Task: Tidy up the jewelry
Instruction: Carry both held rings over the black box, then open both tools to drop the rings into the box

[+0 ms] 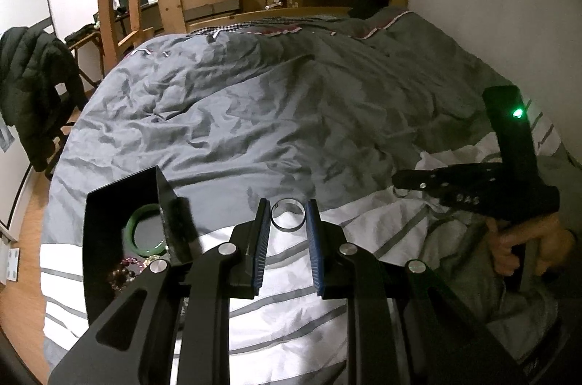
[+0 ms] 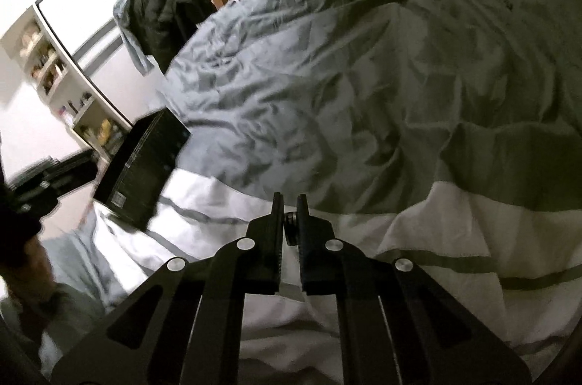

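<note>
- Jewelry is seen in three places: a metal bangle stands on edge between the blue pads of the left gripper, a small dark ring is pinched in the right gripper, and a green bangle lies inside the black box with beaded bracelets near it.
- The metal bangle is clamped across its width by the left gripper, its pads pressed against both sides.
- The right gripper's fingers are drawn almost together, with only the small ring between them; in the left wrist view a ring hangs at its tips.
- The black box rests open on the striped white part of the duvet, to the left of the left gripper.
- The right gripper's handle is gripped by a hand.
</note>
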`<action>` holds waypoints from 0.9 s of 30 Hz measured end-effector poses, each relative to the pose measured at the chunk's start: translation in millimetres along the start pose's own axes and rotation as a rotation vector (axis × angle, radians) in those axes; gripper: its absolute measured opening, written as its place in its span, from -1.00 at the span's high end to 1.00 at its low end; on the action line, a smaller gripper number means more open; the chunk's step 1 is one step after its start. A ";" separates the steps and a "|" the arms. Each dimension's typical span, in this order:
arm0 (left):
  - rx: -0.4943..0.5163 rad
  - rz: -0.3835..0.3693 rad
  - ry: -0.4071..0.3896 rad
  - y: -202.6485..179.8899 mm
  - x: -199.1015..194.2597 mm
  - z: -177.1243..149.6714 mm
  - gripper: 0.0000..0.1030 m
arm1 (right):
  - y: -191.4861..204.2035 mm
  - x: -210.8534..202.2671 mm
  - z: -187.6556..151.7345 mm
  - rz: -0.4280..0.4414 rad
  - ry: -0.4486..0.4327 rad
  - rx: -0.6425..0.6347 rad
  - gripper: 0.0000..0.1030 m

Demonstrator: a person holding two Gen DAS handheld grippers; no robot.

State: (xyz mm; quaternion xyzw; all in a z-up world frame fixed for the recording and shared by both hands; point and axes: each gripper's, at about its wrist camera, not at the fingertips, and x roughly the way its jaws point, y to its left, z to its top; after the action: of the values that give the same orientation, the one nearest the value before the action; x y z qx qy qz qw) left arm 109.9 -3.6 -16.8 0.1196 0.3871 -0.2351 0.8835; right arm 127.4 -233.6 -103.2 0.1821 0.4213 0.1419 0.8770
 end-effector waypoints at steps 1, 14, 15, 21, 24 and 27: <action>-0.006 0.002 -0.002 1.9 -1.0 0.1 0.62 | -0.1 -3.3 1.7 0.021 -0.008 0.017 0.84; -0.109 0.106 -0.023 64.4 -23.9 -2.7 0.62 | 57.2 -22.0 25.9 0.116 -0.048 -0.040 0.84; -0.132 0.115 -0.025 74.7 -27.0 -4.5 0.62 | 64.2 -20.6 27.1 0.121 -0.046 -0.052 0.84; -0.179 0.154 -0.012 105.4 -34.6 -12.1 0.62 | 114.7 -2.4 32.7 0.161 -0.011 -0.133 0.84; -0.177 0.160 -0.002 111.9 -34.2 -14.7 0.62 | 142.4 11.3 31.1 0.179 0.020 -0.182 0.84; -0.212 0.158 0.006 123.9 -33.8 -18.0 0.62 | 168.6 24.0 30.8 0.207 0.041 -0.216 0.84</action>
State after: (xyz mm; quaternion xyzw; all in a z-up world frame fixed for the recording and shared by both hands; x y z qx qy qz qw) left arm 141.6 121.0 -0.3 0.0563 0.4020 -0.1219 0.9058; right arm 150.2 -79.5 -27.9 0.1264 0.4005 0.2798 0.8633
